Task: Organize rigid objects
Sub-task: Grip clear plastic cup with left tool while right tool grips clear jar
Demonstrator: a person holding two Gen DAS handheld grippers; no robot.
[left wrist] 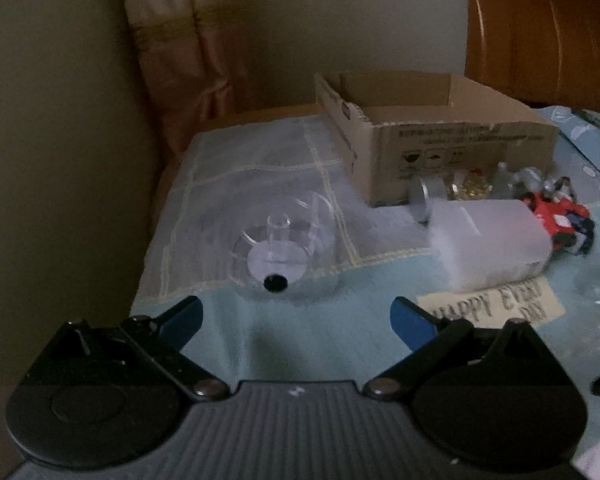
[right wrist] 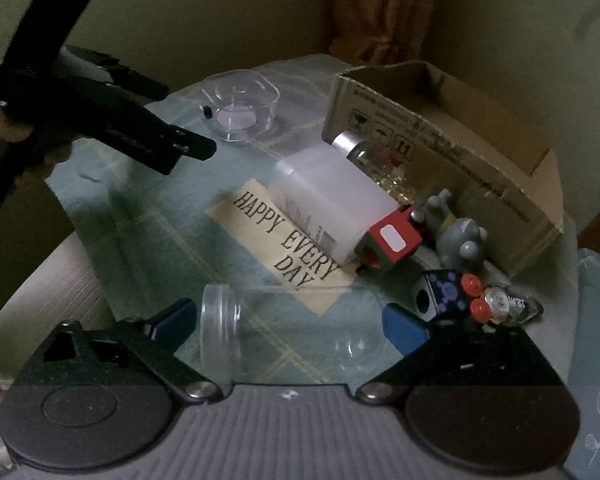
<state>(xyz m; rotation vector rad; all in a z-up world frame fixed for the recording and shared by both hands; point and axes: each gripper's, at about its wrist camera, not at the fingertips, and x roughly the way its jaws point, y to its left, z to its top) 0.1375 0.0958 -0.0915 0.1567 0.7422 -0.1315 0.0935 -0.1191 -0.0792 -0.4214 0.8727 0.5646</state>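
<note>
My left gripper (left wrist: pixel 298 322) is open and empty, just short of a clear plastic dish (left wrist: pixel 284 250) with a black dot on its rim; the dish also shows in the right wrist view (right wrist: pixel 242 106). My right gripper (right wrist: pixel 296 326) is open, with a clear lidded jar (right wrist: pixel 284 334) lying on its side between the fingers. A frosted white bottle (right wrist: pixel 332 200) lies beside the open cardboard box (right wrist: pixel 440 120). A red cube (right wrist: pixel 392 242), a grey figurine (right wrist: pixel 458 236) and a dark blue cube (right wrist: pixel 436 292) lie before the box.
A light blue cloth with a "HAPPY EVERY DAY" label (right wrist: pixel 288 240) covers the table. A silver-capped bottle (right wrist: pixel 350 144) lies against the box. Small red and clear pieces (right wrist: pixel 496 300) sit at the right. A wooden chair (left wrist: pixel 540 32) stands behind. The left gripper (right wrist: pixel 100 112) hovers at left.
</note>
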